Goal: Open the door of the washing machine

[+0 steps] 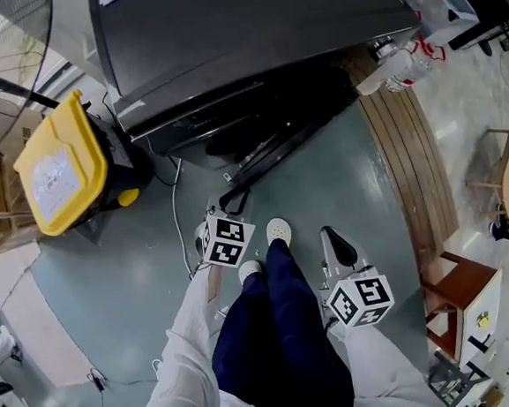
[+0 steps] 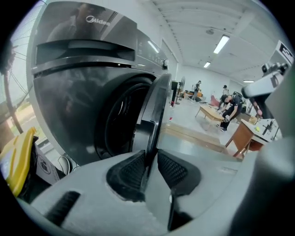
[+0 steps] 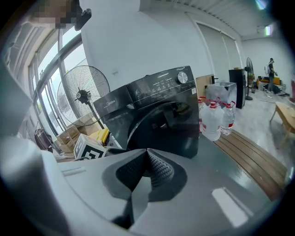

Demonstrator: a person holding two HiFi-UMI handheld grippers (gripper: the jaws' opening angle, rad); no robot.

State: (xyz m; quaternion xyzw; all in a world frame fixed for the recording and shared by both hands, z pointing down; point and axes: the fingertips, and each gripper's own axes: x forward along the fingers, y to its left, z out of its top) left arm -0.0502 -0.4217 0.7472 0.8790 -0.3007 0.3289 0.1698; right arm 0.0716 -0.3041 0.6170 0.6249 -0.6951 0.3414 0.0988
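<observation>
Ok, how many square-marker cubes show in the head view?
2. The left claw's cube is by the open washing machine door; the right claw's cube is beside the person's leg. None seems hidden.

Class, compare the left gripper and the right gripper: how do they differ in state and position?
The left gripper clamps the edge of the open door; the right gripper is shut on nothing. The left gripper is at the door, the right gripper apart from it. Both face the washing machine.

Bright, even daylight and ceiling strips (image 2: pixel 221 44) — fisheye bending and dark vignette at gripper-view edges.
</observation>
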